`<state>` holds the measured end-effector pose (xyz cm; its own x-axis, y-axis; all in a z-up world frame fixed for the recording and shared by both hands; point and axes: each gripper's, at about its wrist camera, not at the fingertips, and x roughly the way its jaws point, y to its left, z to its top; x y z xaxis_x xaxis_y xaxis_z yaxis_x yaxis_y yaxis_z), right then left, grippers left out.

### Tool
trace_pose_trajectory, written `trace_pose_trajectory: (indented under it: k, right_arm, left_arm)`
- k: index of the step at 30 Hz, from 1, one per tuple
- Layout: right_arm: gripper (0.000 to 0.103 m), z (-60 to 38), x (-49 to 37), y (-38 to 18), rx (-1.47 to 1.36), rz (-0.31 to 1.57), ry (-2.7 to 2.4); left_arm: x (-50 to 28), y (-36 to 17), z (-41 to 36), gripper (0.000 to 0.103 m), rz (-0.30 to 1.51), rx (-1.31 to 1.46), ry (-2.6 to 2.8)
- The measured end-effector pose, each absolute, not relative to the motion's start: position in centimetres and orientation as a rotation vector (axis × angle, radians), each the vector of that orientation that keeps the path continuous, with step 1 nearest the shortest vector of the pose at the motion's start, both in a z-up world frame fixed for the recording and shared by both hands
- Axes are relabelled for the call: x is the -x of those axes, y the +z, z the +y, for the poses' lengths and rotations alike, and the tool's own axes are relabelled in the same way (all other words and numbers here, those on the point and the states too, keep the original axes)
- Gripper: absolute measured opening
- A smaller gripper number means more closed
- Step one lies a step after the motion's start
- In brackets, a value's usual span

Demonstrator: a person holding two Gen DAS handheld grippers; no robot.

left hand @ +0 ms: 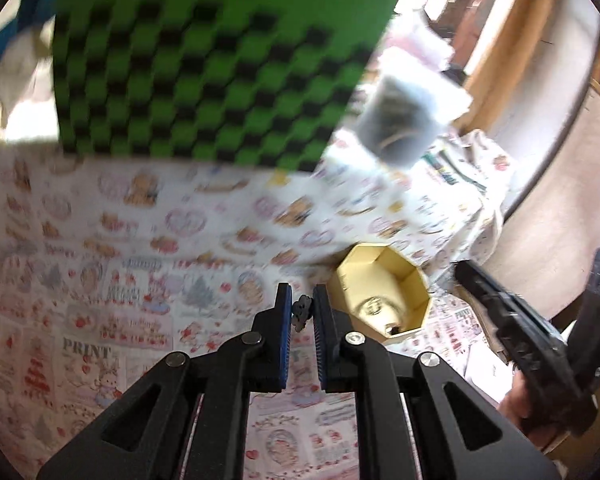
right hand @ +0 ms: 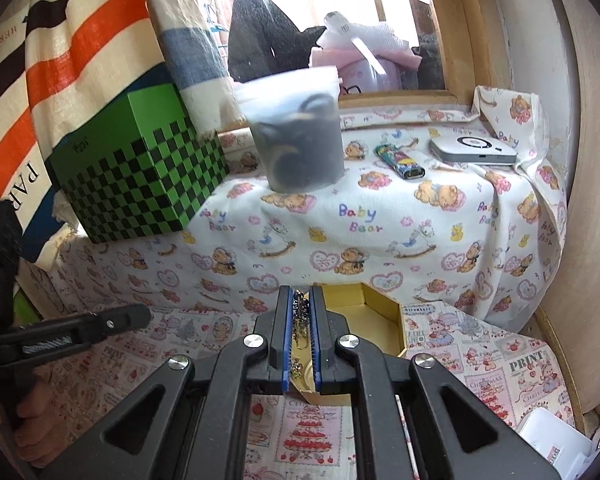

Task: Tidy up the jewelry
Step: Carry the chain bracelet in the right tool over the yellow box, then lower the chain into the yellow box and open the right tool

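The right gripper (right hand: 300,304) pinches a thin chain (right hand: 299,316) in nearly shut jaws above the gold octagonal box (right hand: 380,320), while the left gripper (left hand: 302,306), jaws narrowly apart around a small dark charm (left hand: 302,312), hovers beside that box (left hand: 380,292) on the printed tabletop (left hand: 100,280).

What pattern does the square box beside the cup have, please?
Green-and-black checkered box, clearest in the right wrist view.
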<state>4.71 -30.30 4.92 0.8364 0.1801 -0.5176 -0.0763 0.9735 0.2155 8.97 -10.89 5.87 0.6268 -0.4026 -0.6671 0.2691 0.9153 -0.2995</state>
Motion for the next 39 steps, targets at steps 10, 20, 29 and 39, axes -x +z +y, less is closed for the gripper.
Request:
trace_pose_trajectory:
  k: [10, 20, 29, 39]
  right_arm:
    - [0.008, -32.9, -5.3, 4.7, -0.278, 0.566, 0.114]
    - [0.008, -35.7, -7.0, 2.9, -0.415, 0.642, 0.147]
    - [0.008, -37.1, -9.1, -0.1, -0.430, 0.794, 0.087]
    - [0.008, -36.8, -9.6, -1.0, -0.387, 0.832, 0.036]
  left_arm:
    - [-8.2, 6.7, -14.2, 0.010, 0.764, 0.125, -0.438]
    - [-10.7, 2.8, -17.1, 0.010, 0.867, 0.168, -0.473]
    - [-11.6, -0.2, -18.9, 0.010, 0.911, 0.115, -0.459]
    - [-11.2, -0.9, -19.8, 0.010, 0.880, 0.052, -0.467]
